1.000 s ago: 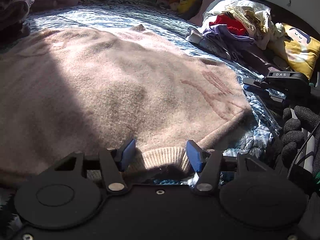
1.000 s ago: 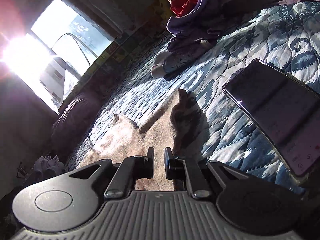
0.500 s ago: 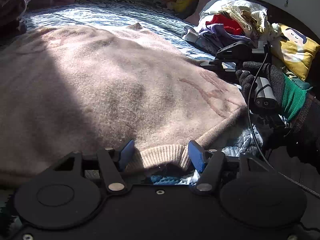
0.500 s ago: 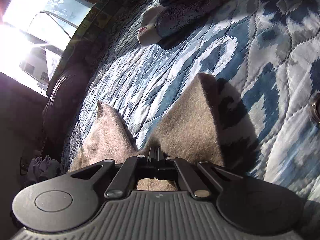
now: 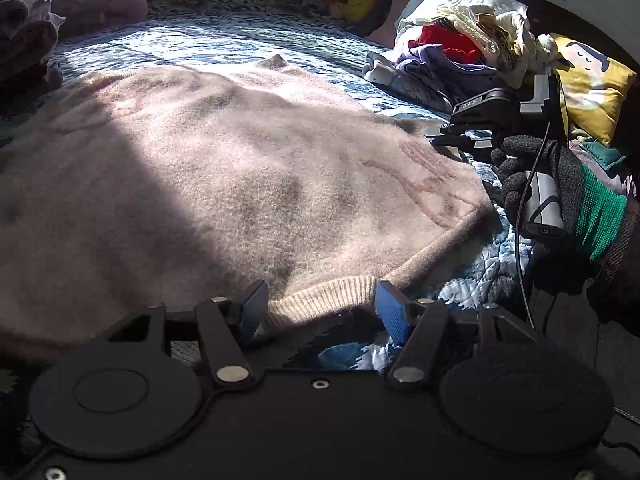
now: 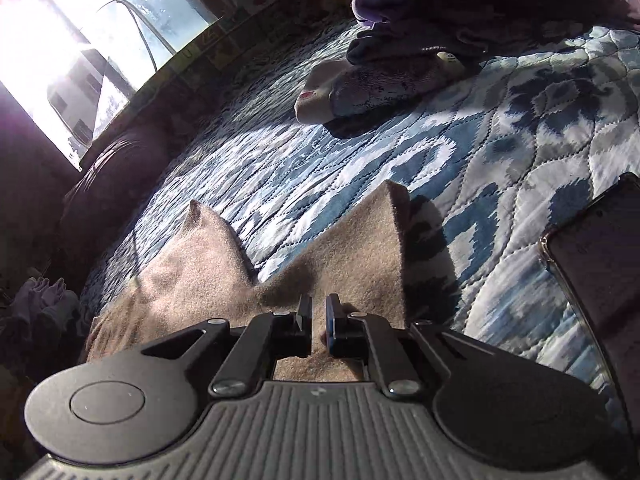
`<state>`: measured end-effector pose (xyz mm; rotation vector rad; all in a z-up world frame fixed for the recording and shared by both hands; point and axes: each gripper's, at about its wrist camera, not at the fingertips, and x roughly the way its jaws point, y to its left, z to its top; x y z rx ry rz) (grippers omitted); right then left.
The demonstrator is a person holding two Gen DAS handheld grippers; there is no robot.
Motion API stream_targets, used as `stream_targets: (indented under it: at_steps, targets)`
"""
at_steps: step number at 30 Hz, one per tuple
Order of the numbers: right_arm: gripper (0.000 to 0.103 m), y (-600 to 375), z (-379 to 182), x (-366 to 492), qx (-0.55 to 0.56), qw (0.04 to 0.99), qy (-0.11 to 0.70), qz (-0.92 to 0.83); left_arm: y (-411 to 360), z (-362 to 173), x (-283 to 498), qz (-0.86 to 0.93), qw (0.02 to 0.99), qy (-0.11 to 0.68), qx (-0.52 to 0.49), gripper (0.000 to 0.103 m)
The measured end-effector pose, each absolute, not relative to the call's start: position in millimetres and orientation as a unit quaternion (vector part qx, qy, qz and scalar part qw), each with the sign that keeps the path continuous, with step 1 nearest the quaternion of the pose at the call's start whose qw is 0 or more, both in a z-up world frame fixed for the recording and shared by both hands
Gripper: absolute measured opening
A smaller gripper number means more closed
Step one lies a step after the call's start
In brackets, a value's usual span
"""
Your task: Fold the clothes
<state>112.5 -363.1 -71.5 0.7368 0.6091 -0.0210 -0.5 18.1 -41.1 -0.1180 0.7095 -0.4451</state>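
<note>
In the left wrist view we see the pink sweater [image 5: 224, 184] spread flat over the blue quilt [image 5: 224, 40], filling the frame from 9 o'clock to 3 o'clock. Our left gripper [image 5: 320, 312] sits at 6 o'clock with its blue fingers [image 5: 390, 312] wide apart, the ribbed hem [image 5: 328, 292] lying between them unpinched. At 3 o'clock a gloved hand [image 5: 532, 176] holds the right gripper [image 5: 444, 136] at the sweater's far corner. A clothes pile [image 5: 452, 48] lies at 1 o'clock.

In the right wrist view our right gripper [image 6: 318, 318] has its fingers close together with a narrow gap showing; sweater [image 6: 360, 256] fabric lies under them, and we cannot tell whether they pinch it. A phone [image 6: 600, 264] rests on the quilt [image 6: 500, 128] at 3 o'clock
</note>
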Motion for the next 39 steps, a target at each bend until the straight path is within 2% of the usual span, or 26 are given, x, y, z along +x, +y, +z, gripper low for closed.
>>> stream_targets:
  at_steps: [2, 6, 10, 11, 12, 14, 15, 16, 18, 20, 25, 28, 36, 39]
  targets:
    - [0.024, -355.1, -68.1, 88.9, 0.373, 0.886, 0.273, 0.034, 41.0, -33.4, 3.2, -0.172, 0.925, 0.323, -0.104, 0.06]
    - [0.024, -303.4, -53.2, 57.4, 0.302, 0.902, 0.289, 0.108, 80.5, -34.9, 10.2, -0.052, 0.932, 0.312, -0.179, 0.059]
    - [0.027, -251.4, -52.6, 26.2, 0.192, 0.915, 0.324, 0.147, 91.0, -54.2, 21.7, 0.0, 0.916, 0.372, -0.151, 0.059]
    - [0.022, -239.7, -58.7, 19.5, 0.13, 0.924, 0.334, 0.136, 91.5, -54.7, 21.5, 0.001, 0.917, 0.372, -0.145, 0.063]
    - [0.022, -228.4, -64.5, 12.9, 0.069, 0.929, 0.342, 0.124, 92.0, -51.1, 19.9, 0.008, 0.917, 0.372, -0.145, 0.06]
    - [0.024, -228.7, -53.0, 4.7, 0.06, 0.936, 0.332, 0.095, 93.7, -48.3, 13.8, 0.016, 0.919, 0.364, -0.148, 0.058]
    - [0.033, -232.8, -48.5, -0.3, 0.068, 0.942, 0.318, 0.08, 94.8, -47.7, 10.1, 0.019, 0.921, 0.358, -0.151, 0.061]
    - [0.035, -239.8, -51.9, -0.4, 0.084, 0.938, 0.327, 0.074, 95.5, -49.4, 8.9, 0.021, 0.922, 0.357, -0.149, 0.062]
    - [0.035, -254.0, -58.6, -0.6, 0.116, 0.93, 0.344, 0.062, 95.0, -56.6, 13.3, 0.02, 0.918, 0.371, -0.136, 0.066]
    - [0.035, -273.5, -55.5, -4.5, 0.184, 0.922, 0.335, 0.055, 96.5, -52.4, 14.1, 0.022, 0.915, 0.376, -0.144, 0.066]
    - [0.049, -320.5, -64.9, -20.0, 0.311, 0.898, 0.31, -0.039, 108.0, -51.9, 10.3, 0.02, 0.913, 0.356, -0.2, 0.066]
    - [0.051, -344.2, -84.0, -18.5, 0.418, 0.852, 0.313, -0.035, 104.1, -49.0, 13.0, 0.019, 0.915, 0.354, -0.192, 0.066]
    - [0.052, -343.3, -102.9, -11.7, 0.487, 0.824, 0.29, 0.001, 84.0, -44.9, 18.5, 0.017, 0.925, 0.346, -0.154, 0.066]
    - [0.052, -339.4, -102.8, -5.7, 0.478, 0.832, 0.282, 0.01, 67.7, -38.8, 26.1, -0.019, 0.925, 0.348, -0.153, 0.066]
